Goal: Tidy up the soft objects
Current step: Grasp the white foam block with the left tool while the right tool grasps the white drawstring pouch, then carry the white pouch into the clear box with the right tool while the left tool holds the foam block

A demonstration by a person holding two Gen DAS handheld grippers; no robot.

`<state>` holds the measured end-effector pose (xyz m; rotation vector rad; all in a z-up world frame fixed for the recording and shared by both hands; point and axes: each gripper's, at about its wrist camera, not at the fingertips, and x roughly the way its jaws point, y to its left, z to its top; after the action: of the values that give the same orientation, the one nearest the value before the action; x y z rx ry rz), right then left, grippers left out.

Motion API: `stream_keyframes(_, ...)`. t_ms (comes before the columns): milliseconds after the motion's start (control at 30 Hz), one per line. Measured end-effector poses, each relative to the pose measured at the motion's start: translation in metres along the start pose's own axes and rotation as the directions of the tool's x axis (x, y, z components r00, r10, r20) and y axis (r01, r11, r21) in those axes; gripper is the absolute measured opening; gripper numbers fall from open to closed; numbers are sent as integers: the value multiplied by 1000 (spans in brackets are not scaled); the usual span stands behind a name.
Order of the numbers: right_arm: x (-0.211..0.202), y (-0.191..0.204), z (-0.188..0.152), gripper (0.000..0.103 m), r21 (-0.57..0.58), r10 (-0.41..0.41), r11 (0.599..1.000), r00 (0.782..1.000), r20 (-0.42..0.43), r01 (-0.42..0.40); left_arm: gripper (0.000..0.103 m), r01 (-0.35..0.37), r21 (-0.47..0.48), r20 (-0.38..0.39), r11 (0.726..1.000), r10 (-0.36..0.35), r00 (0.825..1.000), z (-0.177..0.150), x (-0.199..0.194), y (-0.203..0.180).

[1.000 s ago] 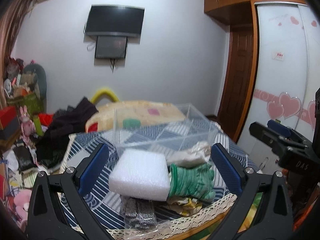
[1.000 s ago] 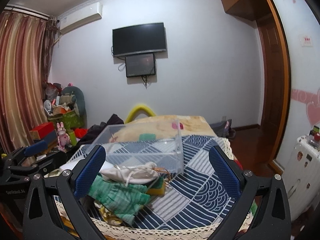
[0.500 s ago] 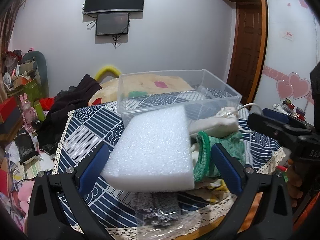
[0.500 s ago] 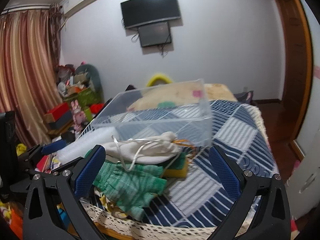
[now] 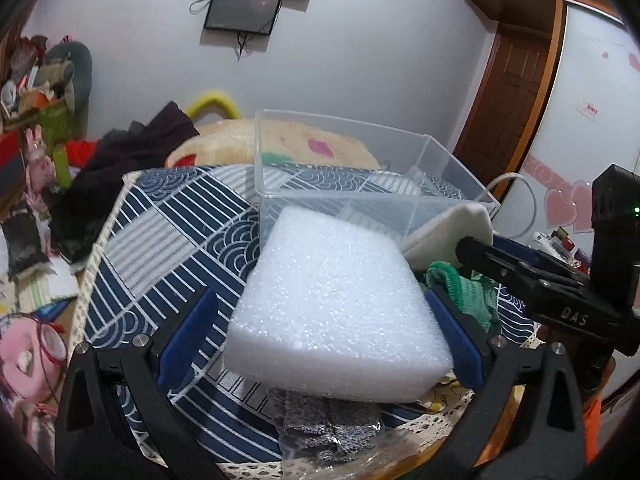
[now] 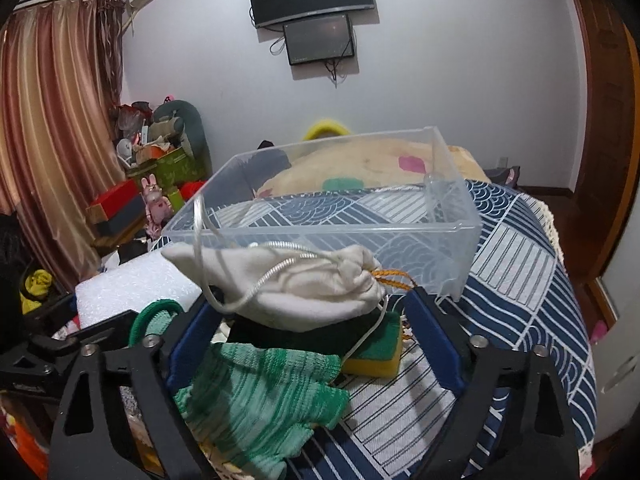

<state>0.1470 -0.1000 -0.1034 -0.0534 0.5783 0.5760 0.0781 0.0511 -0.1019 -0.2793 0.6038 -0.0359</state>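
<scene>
Nearest in the left wrist view: left gripper (image 5: 320,300), fingers spread wide either side of the white foam block (image 5: 336,300). Brushes it with the right pad, leaves a sliver of gap at the left pad, so brackets rather than pinches. Rests the block's near edge over a grey packet (image 5: 328,428) at the table's lace-trimmed rim.

Nearest in the right wrist view: right gripper (image 6: 312,304), likewise spread, flanking the white drawstring pouch (image 6: 304,284) without squeezing it. Below and in front, a green knitted glove (image 6: 256,392). Under the pouch, a yellow-and-green sponge (image 6: 376,352) lying flat on the blue patterned tablecloth (image 6: 520,280).

Just beyond both piles: the clear plastic box (image 6: 320,230), upright, open-topped, touching or nearly touching the foam and the pouch. Shows nothing inside but the cloth pattern through its floor.

Farther off: bedding, clutter, a wall screen; no part in the job.

Judged from this: barely begun. Nothing packed yet; foam, pouch, glove, sponge and packet all outside the box. Two pickups lined up, neither closed. Left to do: close on foam and pouch, lift over the near wall, drop in, then return for the rest.
</scene>
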Motion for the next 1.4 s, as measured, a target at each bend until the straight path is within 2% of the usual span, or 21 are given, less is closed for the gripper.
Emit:
stream_keyframes(133,5,-3,-2,65,7,0,1000,1000,-10,0,103,23,13,16,1000,-23,1000,-2,-1,-2)
stream_keyframes(167,6,-2,-1,61,8,0,1000,1000,-10,0,98,33,17,19,999,-33,999,-2,-2,-2)
stream_keyframes(200,7,-2,-1,59,10,-2,1000,1000,-9,2,88,41,23,23,999,-42,999,-3,-3,-4)
stream_keyframes(233,6,-3,-1,55,11,-6,1000,1000,-5,6,84,48,34,22,998,-49,999,-3,-3,-6)
stream_keyframes(300,4,-3,-1,47,10,-18,1000,1000,6,18,84,52,53,7,997,-52,999,-3,-2,-9)
stream_keyframes(400,1,-1,1,34,3,-25,1000,1000,18,25,83,43,65,25,997,-45,999,-4,-5,-12)
stream_keyframes(467,0,0,0,21,-8,-30,1000,999,22,30,83,38,81,41,996,-42,998,-3,-10,-14)
stream_keyframes(567,-1,3,1,14,-23,-34,999,999,31,34,83,26,102,69,994,-34,997,-3,-21,-18)
stream_keyframes(700,-13,8,0,12,-52,-39,998,997,65,42,83,-4,106,113,994,-8,994,2,-33,-17)
stream_keyframes(800,-26,11,4,12,-71,-51,996,993,106,59,83,2,89,136,996,-14,991,9,-40,-13)
stream_keyframes(1133,-56,3,24,10,-54,-64,996,976,208,76,83,-24,101,216,995,2,976,45,-47,-20)
stream_keyframes(1300,-66,-1,34,10,-51,-76,995,964,256,91,83,-24,120,227,992,-4,974,65,-39,-24)
stream_keyframes(1400,-62,0,39,10,-74,-84,992,966,246,105,83,-42,129,220,991,13,975,72,-30,-26)
